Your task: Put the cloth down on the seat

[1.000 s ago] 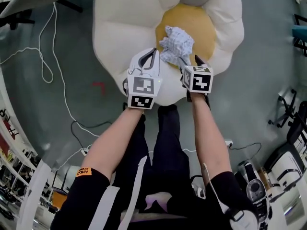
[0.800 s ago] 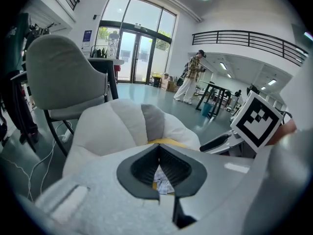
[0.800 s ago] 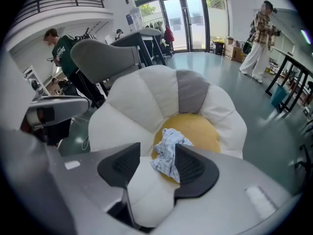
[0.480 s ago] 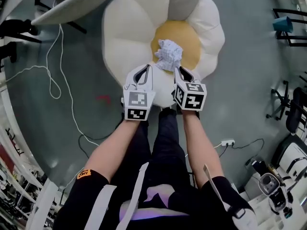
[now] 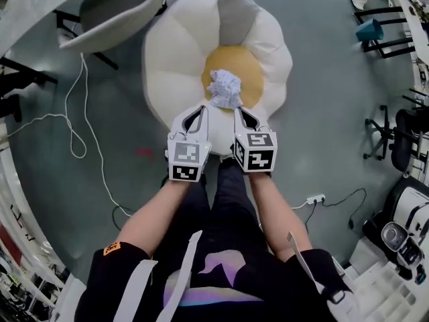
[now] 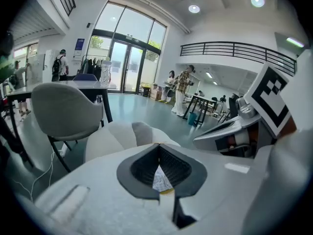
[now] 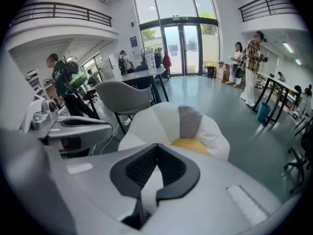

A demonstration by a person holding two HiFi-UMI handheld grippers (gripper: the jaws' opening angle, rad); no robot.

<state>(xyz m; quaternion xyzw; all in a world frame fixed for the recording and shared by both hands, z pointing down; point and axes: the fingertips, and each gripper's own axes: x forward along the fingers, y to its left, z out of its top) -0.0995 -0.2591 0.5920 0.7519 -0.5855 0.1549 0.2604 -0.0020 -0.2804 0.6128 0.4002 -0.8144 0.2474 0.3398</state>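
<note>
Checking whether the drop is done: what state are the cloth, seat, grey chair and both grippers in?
Cloth: crumpled, lying loose on the yellow centre of the seat.
Seat: upright, carrying the cloth.
Left gripper: shut, empty.
Right gripper: shut, empty.
Grey chair: upright, unoccupied.

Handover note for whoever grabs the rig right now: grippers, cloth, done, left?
Left hand-held gripper: jaws together, nothing in them.
Right hand-held gripper: jaws together, nothing in them.
Both sit side by side at the near edge of the seat, tips pointing at the cloth.
Cloth: crumpled in a heap on the seat's yellow centre, clear of both grippers.
Done: the cloth is down on the seat.
Left: nothing that shows, apart from perhaps backing the grippers away.
</note>
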